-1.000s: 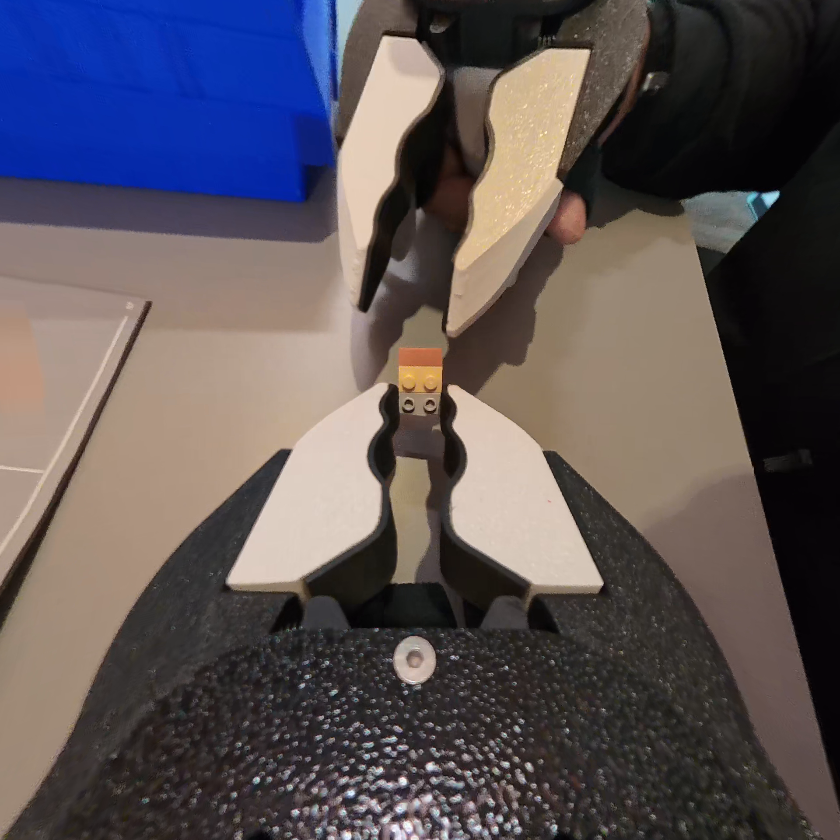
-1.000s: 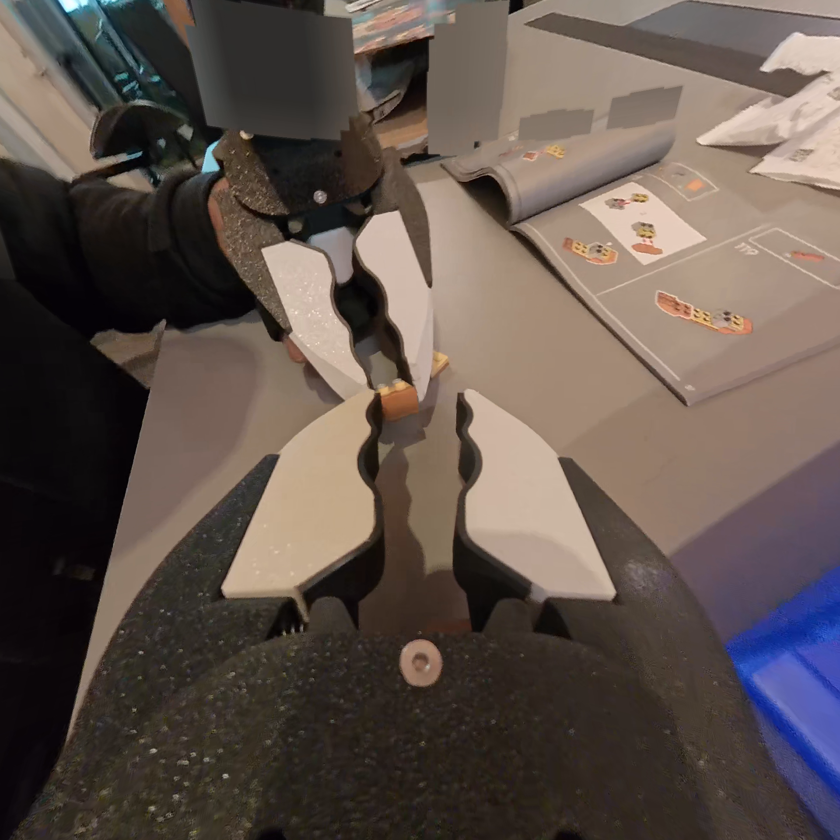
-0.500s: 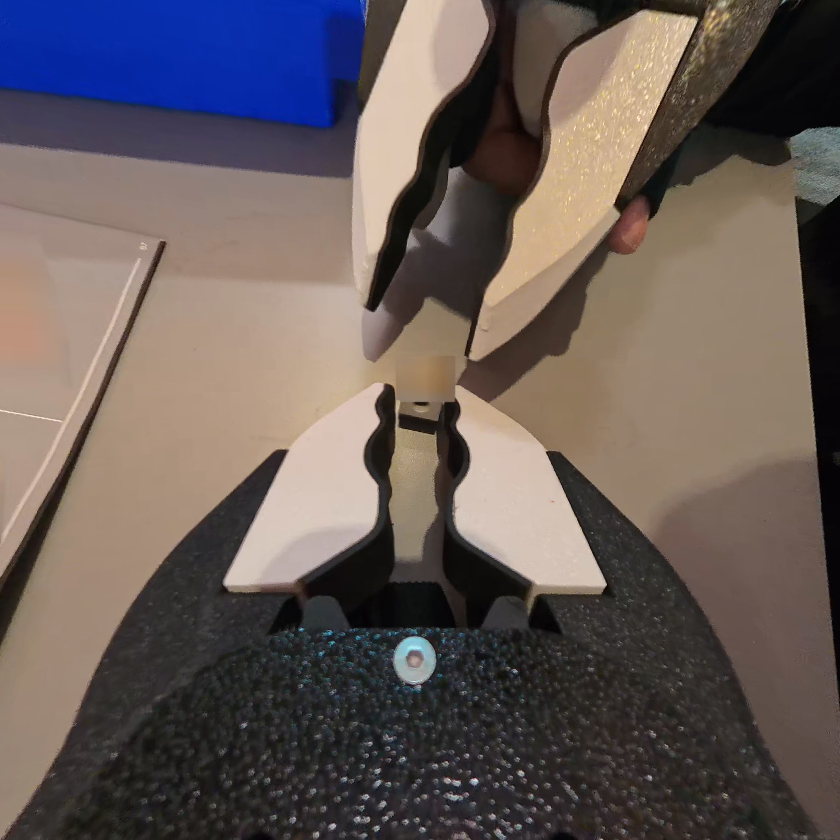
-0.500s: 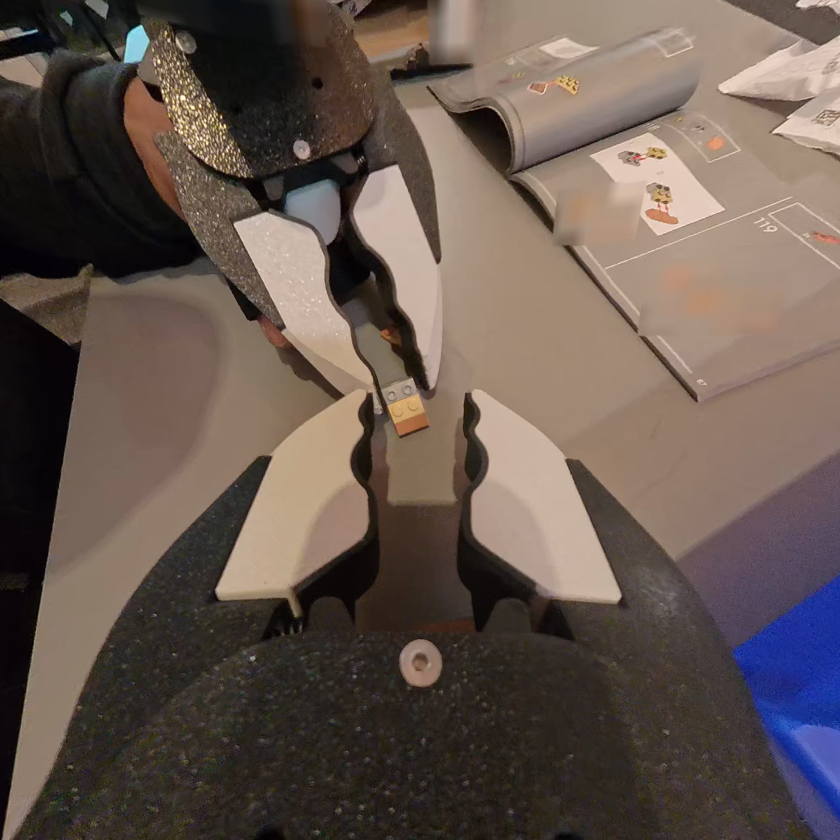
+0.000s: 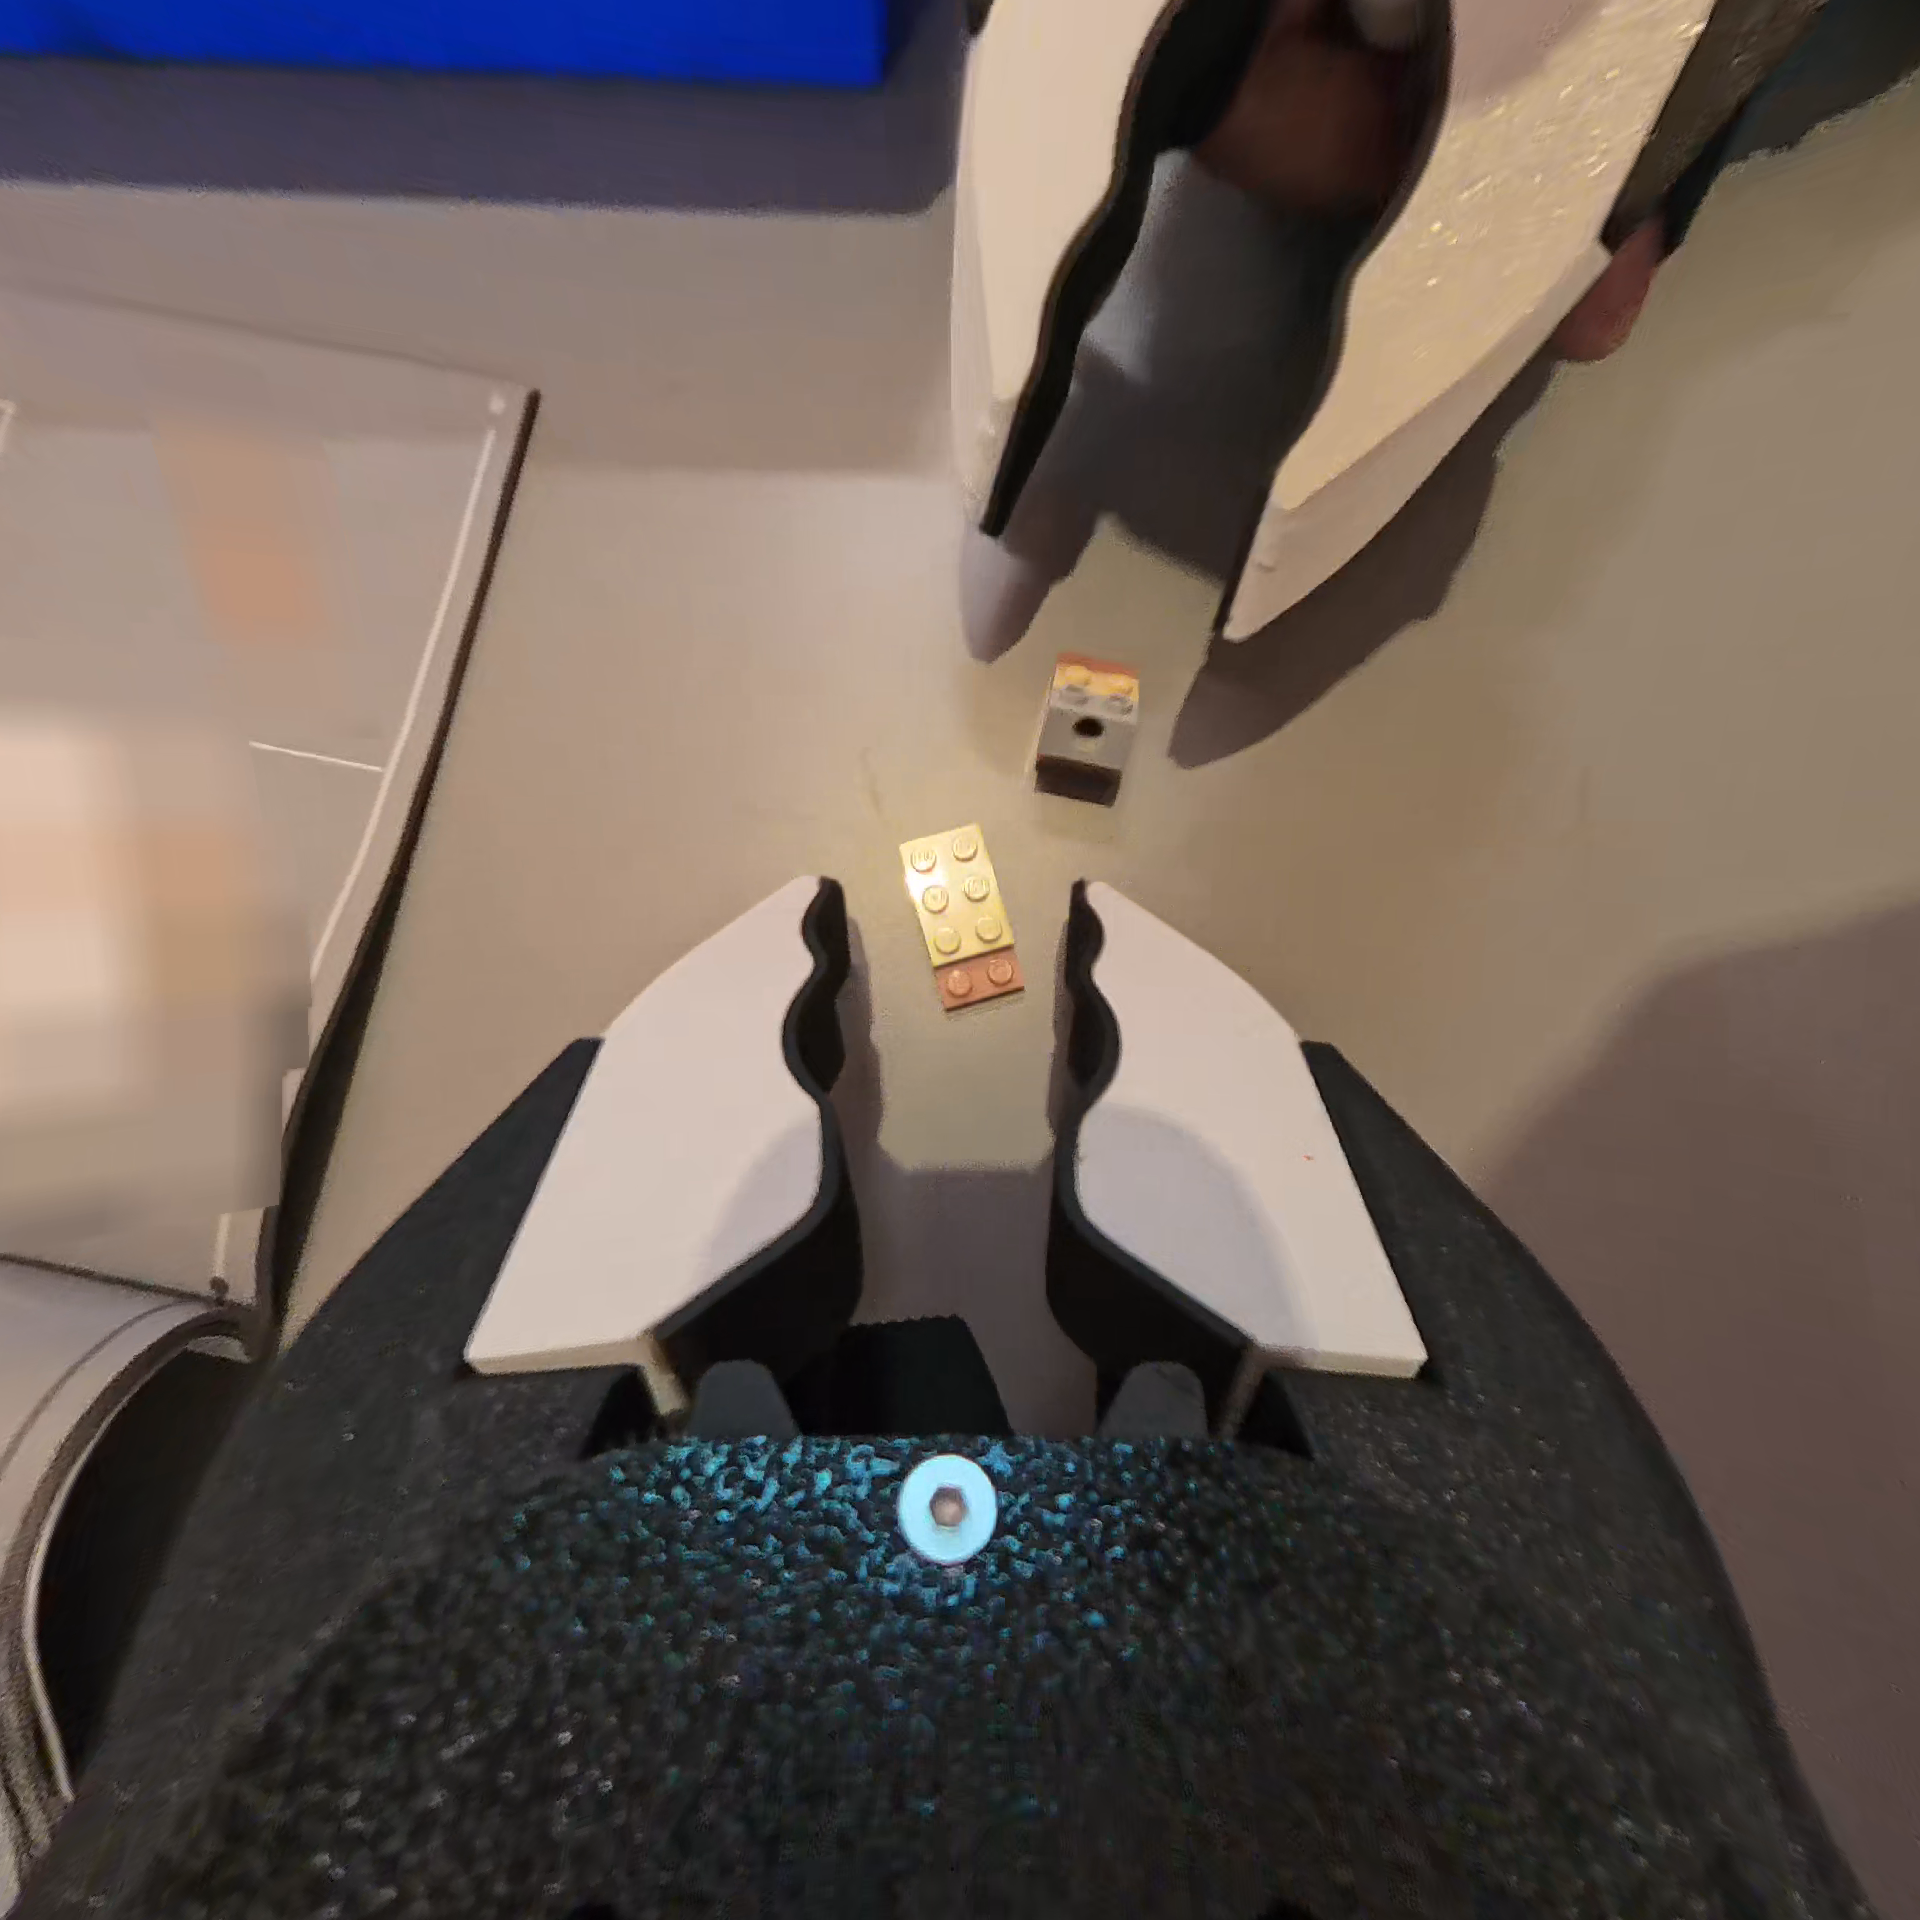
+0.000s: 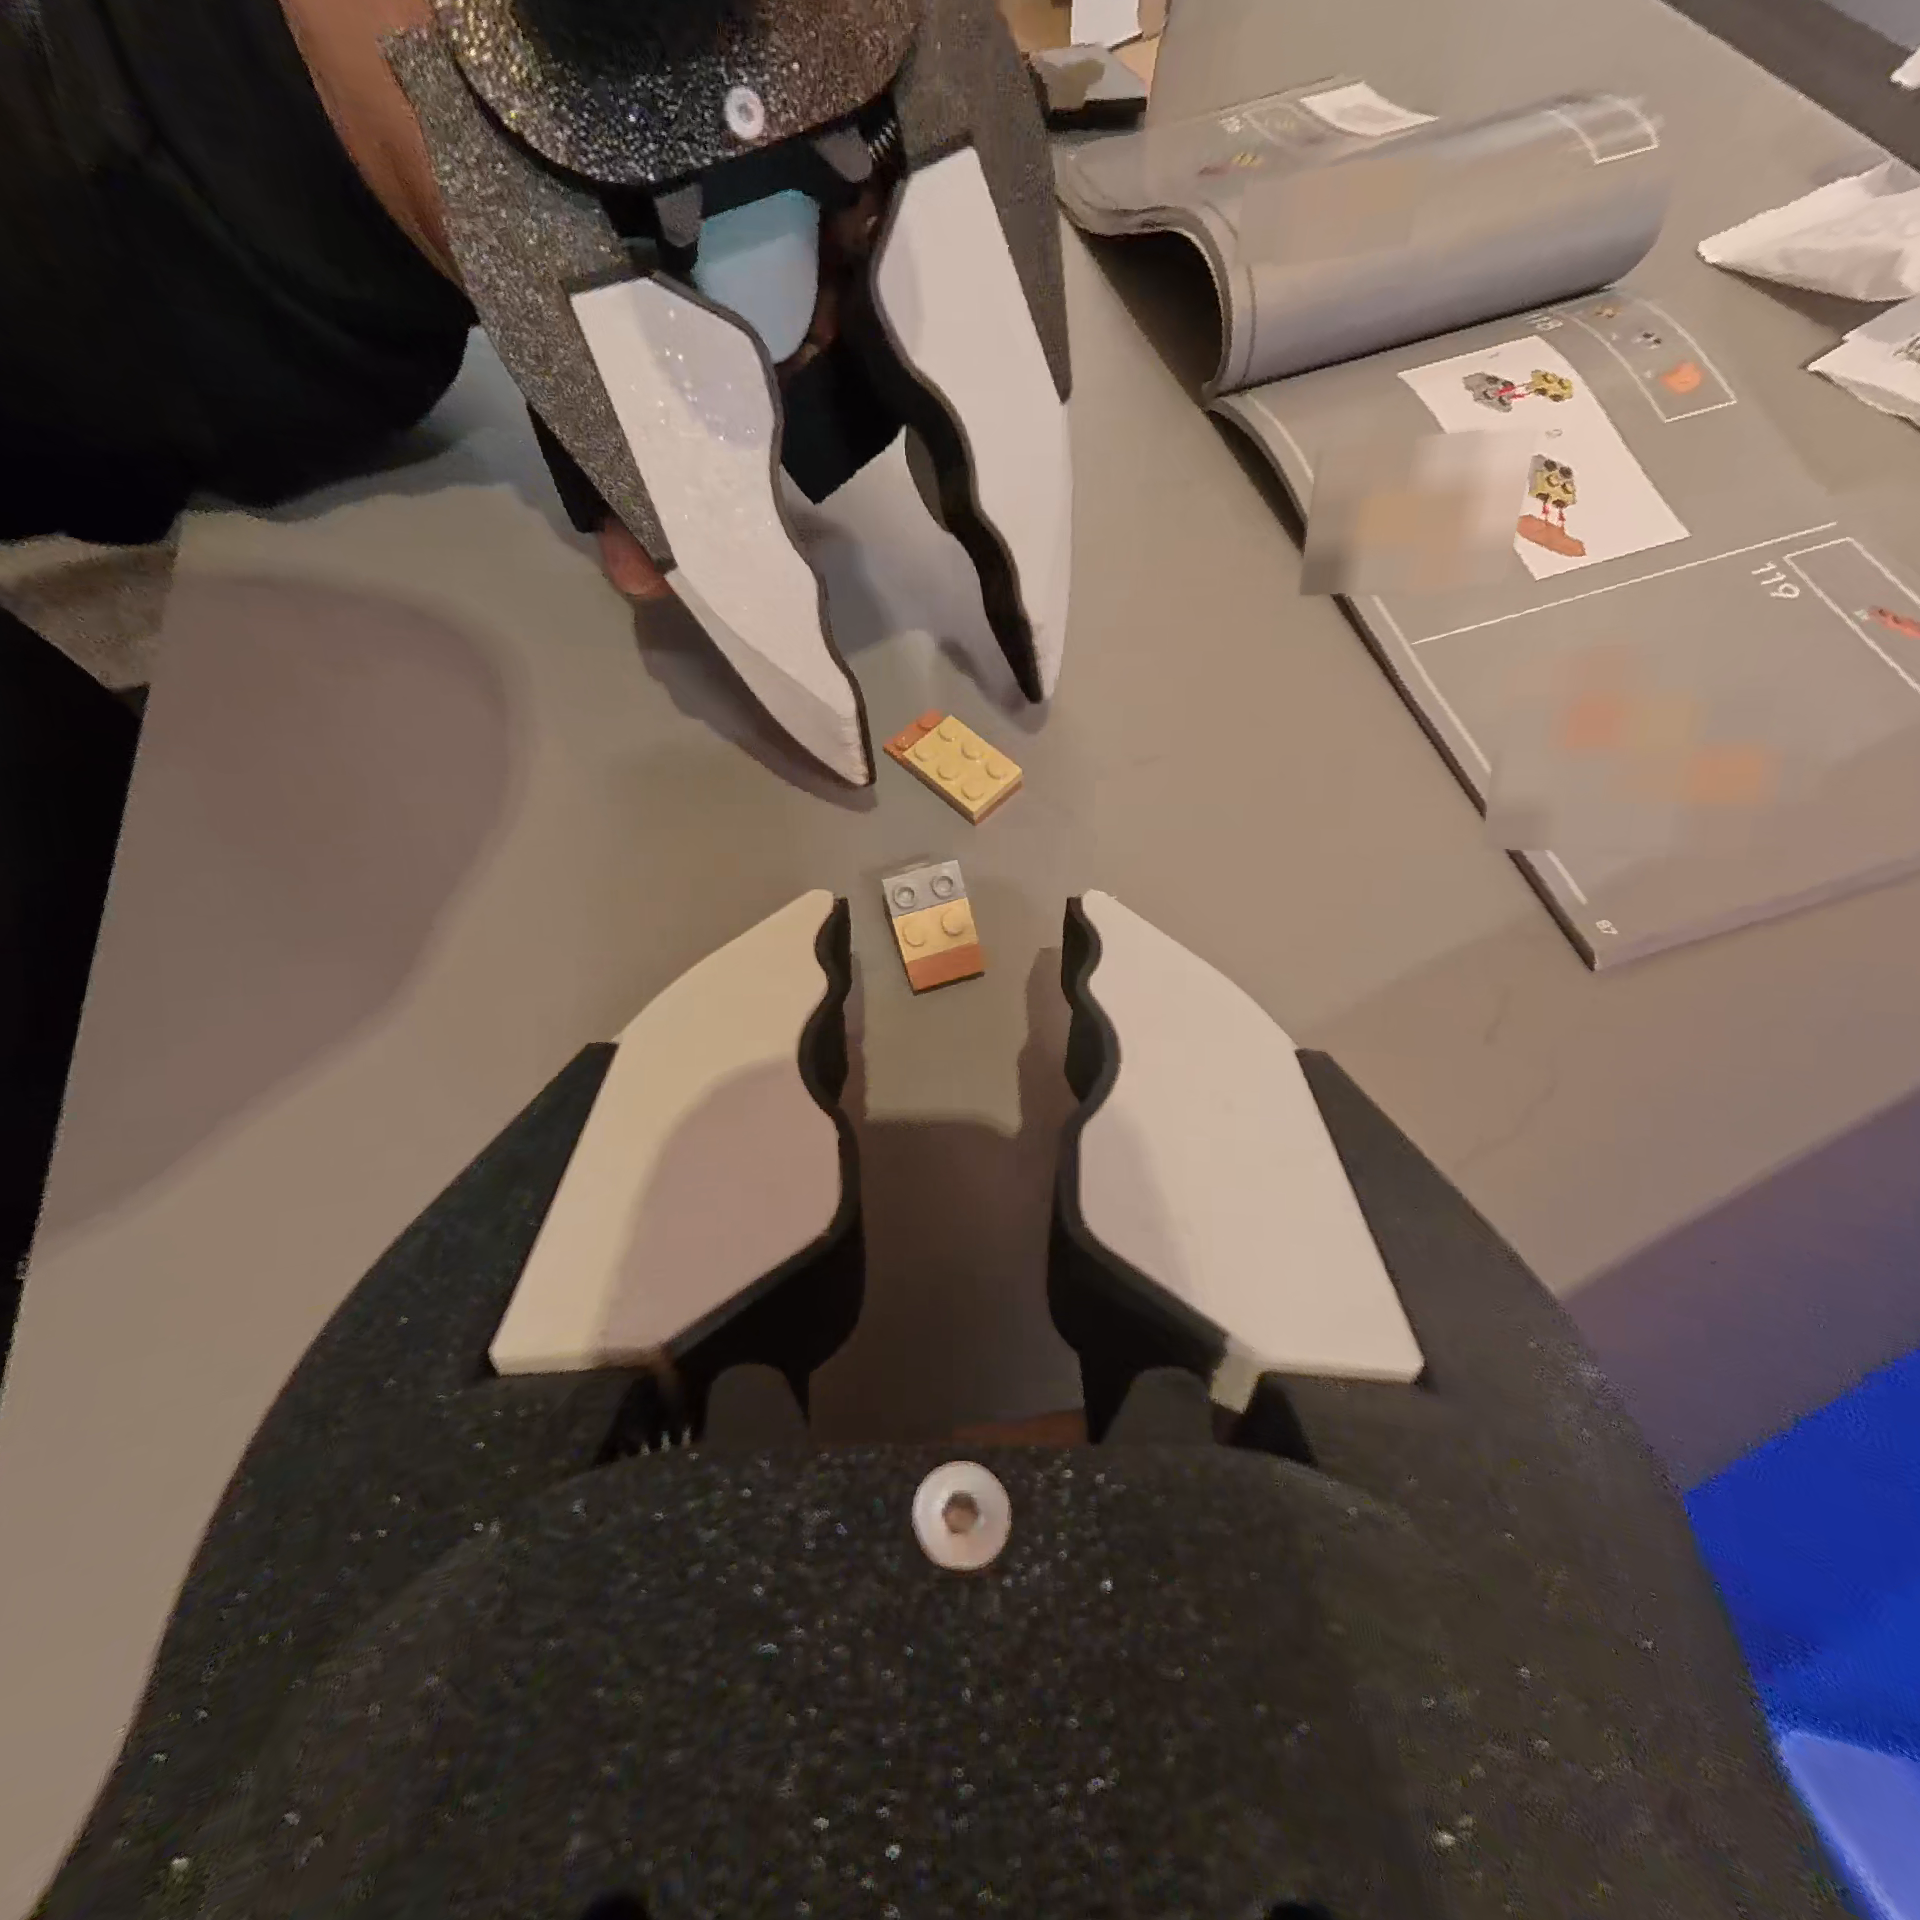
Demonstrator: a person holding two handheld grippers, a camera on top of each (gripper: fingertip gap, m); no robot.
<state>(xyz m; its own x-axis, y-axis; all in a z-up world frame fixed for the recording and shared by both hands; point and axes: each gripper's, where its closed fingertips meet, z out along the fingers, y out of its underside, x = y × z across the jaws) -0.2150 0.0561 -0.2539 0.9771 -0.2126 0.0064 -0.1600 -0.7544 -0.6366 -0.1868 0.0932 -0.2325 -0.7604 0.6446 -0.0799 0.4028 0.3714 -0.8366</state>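
My left gripper [image 5: 956,909] is open and holds nothing. A flat yellow studded plate with a brown end [image 5: 964,920] lies on the grey table [image 5: 1507,883] just past its fingertips, clear of both pads. A small stack of grey, yellow and brown bricks [image 5: 1091,727] stands farther off, below the tips of my right gripper [image 5: 1117,634]. In the right wrist view my right gripper [image 6: 956,914] is open and holds nothing. The small stack [image 6: 933,935] lies between its fingertips, touching neither. The yellow plate [image 6: 954,767] lies beyond, under the open left gripper [image 6: 940,727].
An open grey instruction booklet [image 6: 1558,468] lies at the right of the right wrist view and at the left of the left wrist view [image 5: 260,727]. White paper bags [image 6: 1829,239] lie beyond it. A blue bin [image 5: 416,42] stands at the table's far side. A dark sleeve [image 6: 156,260] is behind the left gripper. The gap from one gripper's tips to the other's is roughly 6 centimeters.
My left gripper held the small brick stack; it has opened and drawn back, and the stack now rests on the table. The right gripper opened slightly. The yellow plate has come into view.
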